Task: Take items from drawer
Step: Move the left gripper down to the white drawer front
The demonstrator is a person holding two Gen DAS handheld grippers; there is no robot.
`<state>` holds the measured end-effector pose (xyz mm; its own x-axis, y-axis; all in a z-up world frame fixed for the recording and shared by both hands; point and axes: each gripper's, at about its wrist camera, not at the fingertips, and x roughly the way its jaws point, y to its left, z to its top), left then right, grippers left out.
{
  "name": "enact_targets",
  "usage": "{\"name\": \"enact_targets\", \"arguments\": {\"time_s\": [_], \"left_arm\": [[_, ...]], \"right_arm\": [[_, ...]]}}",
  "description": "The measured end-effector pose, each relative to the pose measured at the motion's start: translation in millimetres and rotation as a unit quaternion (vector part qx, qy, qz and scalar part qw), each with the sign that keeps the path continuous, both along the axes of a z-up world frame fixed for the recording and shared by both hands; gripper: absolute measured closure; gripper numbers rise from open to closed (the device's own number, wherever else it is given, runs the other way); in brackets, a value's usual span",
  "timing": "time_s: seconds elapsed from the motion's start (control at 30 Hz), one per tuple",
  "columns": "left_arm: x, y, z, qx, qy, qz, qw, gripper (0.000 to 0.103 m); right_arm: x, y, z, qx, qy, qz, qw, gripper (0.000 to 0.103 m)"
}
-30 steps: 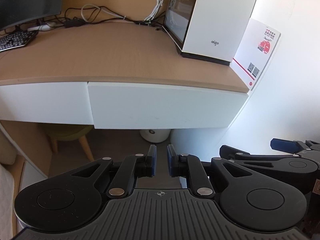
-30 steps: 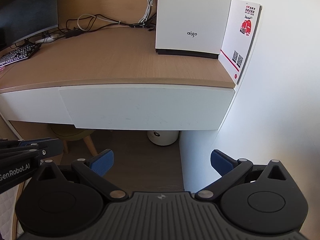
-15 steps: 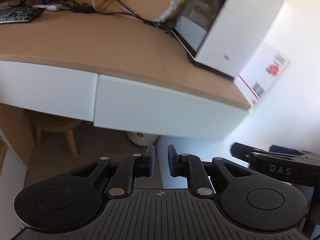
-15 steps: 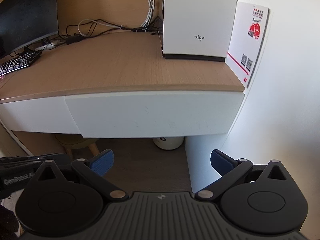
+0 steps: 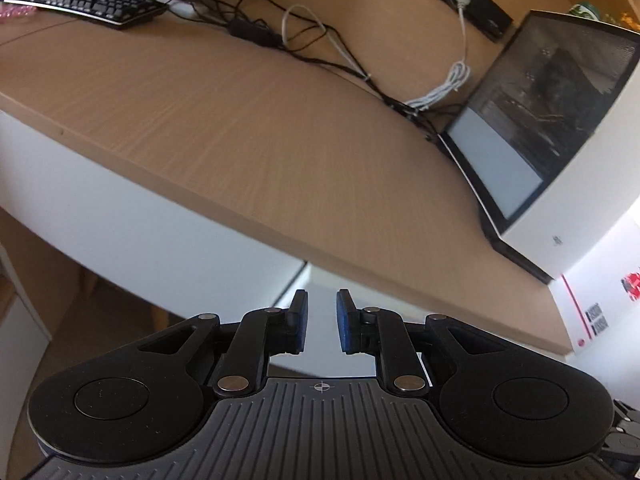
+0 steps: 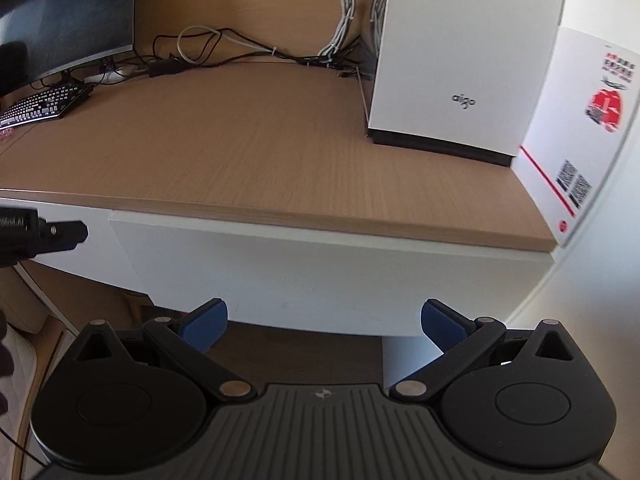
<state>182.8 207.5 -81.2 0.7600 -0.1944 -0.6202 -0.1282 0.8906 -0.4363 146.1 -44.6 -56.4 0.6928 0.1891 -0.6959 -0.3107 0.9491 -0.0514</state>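
Two grippers face a wooden table (image 6: 256, 136) with two white drawer fronts side by side under its edge. Both drawers are closed, so the items inside are hidden.

In the left wrist view, the left gripper (image 5: 321, 322) sits at 6 o'clock with its two blue pads a narrow gap apart. Its jaws have just been opening slightly, and nothing lies between them. The pads point at the vertical seam where the left drawer (image 5: 132, 220) meets the right drawer (image 5: 356, 320), close beneath the table edge. The view is tilted, so the tabletop slopes down toward 4 o'clock.

In the right wrist view, the right gripper (image 6: 323, 322) stands wide open and empty, its two blue pads far apart at 6 o'clock. The right drawer (image 6: 320, 272) fills the centre just beyond the pads, not touching them. The tip of the left gripper (image 6: 60, 234) shows at 9 o'clock in front of the left drawer front.

On the table stand one white computer case (image 6: 464, 52) at 1 o'clock, one white card (image 6: 580, 132) with red print and two dark code squares leaning at 3 o'clock, one black keyboard (image 6: 44, 104) at 10 o'clock, and one dark curved monitor (image 6: 64, 12) at 11 o'clock. A tangle of black and white cables (image 6: 208, 48) lies along the back edge at 12 o'clock; their number cannot be told.
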Motion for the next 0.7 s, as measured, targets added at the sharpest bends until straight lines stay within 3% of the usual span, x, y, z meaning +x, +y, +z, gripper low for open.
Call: {"name": "enact_targets", "arguments": {"time_s": [0.13, 0.47, 0.7], "left_arm": [[19.0, 6.2, -7.1, -0.019, 0.006, 0.002, 0.9998, 0.086], [41.4, 0.3, -18.1, -0.007, 0.024, -0.010, 0.9996, 0.085], [41.7, -1.9, -22.5, -0.004, 0.021, -0.019, 0.9996, 0.076]], "right_arm": [[19.3, 6.0, -15.0, -0.001, 0.014, 0.002, 1.000, 0.000], [42.9, 1.1, -24.4, 0.005, 0.017, 0.001, 1.000, 0.000], [58.6, 1.7, -27.5, 0.028, 0.007, -0.022, 0.999, 0.000]]}}
